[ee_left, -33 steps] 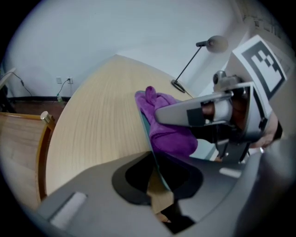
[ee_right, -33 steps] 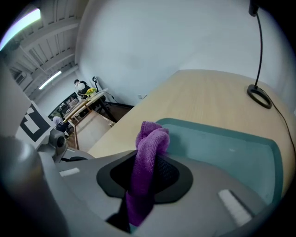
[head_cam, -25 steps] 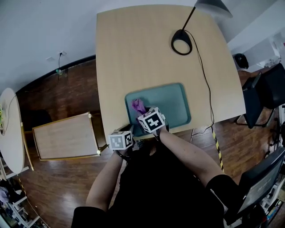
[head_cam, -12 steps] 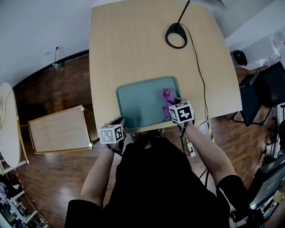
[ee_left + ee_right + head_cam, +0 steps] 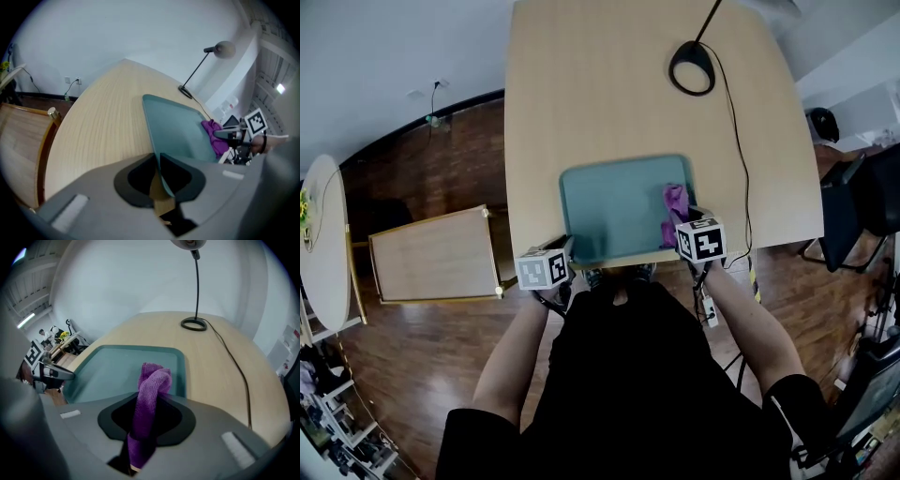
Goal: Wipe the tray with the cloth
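Head view: both forearms [image 5: 739, 317] angle down toward the rectangular teal plastic tray [image 5: 614, 202]. Left gripper [image 5: 566, 249], jaws just closing, pinches its near-left rim; right gripper [image 5: 679, 223] clamps the purple fabric cloth [image 5: 674, 200] resting on its right side.

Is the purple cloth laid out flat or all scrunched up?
Scrunched up: the purple cloth stands in a bunched loop, pinched in the right gripper, over the tray.

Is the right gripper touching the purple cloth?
Touching. The right gripper view shows the right gripper clamped on the purple cloth, which sticks out between its jaws.
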`<control>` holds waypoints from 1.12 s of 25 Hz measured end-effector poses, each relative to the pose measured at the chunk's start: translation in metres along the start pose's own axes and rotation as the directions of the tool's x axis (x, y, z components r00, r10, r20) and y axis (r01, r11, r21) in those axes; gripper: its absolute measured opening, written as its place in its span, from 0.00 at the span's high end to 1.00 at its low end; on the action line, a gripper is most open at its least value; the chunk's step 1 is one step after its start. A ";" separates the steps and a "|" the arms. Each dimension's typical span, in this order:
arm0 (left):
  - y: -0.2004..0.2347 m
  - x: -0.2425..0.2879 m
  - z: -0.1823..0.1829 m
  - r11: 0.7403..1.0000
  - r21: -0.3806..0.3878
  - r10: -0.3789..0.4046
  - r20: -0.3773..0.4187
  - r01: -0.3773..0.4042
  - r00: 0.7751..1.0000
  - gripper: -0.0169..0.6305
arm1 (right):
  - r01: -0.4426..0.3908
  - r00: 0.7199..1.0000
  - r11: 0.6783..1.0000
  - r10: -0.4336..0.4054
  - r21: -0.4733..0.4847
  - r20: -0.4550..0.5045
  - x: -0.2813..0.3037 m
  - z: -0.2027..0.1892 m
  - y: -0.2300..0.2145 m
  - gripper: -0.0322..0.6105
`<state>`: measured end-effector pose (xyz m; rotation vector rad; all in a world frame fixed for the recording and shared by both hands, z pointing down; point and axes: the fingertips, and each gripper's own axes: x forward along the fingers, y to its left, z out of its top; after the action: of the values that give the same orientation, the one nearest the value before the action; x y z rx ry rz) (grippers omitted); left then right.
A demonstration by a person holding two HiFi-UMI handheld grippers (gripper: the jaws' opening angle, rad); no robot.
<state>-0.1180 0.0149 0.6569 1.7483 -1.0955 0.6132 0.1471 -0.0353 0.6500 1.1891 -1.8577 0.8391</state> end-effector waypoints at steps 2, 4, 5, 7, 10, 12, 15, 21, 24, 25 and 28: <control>0.002 -0.001 0.000 1.000 -0.014 -0.006 0.001 0.006 1.000 0.88 | -0.057 0.998 0.998 0.057 -0.024 0.000 0.004 0.004 0.037 0.82; 0.001 -0.002 0.000 1.000 -0.018 -0.014 0.001 0.014 1.000 0.88 | -0.105 0.995 0.992 0.105 -0.069 -0.005 0.009 0.006 0.074 0.82; 0.000 -0.002 0.000 1.000 -0.019 -0.019 0.001 0.019 1.000 0.88 | -0.122 0.993 0.988 0.122 -0.092 -0.010 0.011 0.007 0.090 0.82; -0.001 -0.001 0.000 0.999 -0.025 -0.030 0.004 0.031 1.000 0.88 | -0.153 0.988 0.980 0.152 -0.127 -0.021 0.016 0.009 0.120 0.82; -0.003 -0.003 0.003 0.998 -0.044 -0.044 0.012 0.044 0.999 0.88 | -0.201 0.980 0.967 0.199 -0.155 -0.033 0.021 0.015 0.160 0.82; -0.008 -0.007 0.007 0.996 -0.070 -0.045 0.023 0.046 0.999 0.88 | -0.232 0.973 0.956 0.227 -0.178 -0.046 0.025 0.015 0.185 0.82; -0.006 0.001 0.002 0.992 -0.103 -0.068 0.025 0.071 0.997 0.89 | -0.269 0.963 0.948 0.264 -0.169 -0.056 0.033 0.016 0.216 0.82; 0.002 -0.001 0.004 0.975 -0.196 -0.095 0.040 0.101 0.995 0.90 | -0.306 0.952 0.952 0.306 0.007 0.010 0.042 0.026 0.250 0.82; 0.003 -0.003 0.004 0.986 -0.144 -0.073 0.040 0.078 0.997 0.89 | -0.282 0.959 0.958 0.283 -0.048 0.015 0.038 0.022 0.242 0.82; 0.003 -0.003 0.004 0.988 -0.135 -0.064 0.042 0.069 0.997 0.89 | -0.270 0.962 0.960 0.272 -0.072 0.015 0.036 0.018 0.235 0.82; 0.002 -0.002 0.003 0.991 -0.120 -0.049 0.044 0.054 0.998 0.90 | -0.217 0.975 0.969 0.221 -0.119 0.024 0.025 0.007 0.202 0.82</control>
<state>-0.1211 0.0128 0.6553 1.6845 -1.0897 0.4713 -0.0495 0.0190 0.6432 0.9459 -2.0659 0.8205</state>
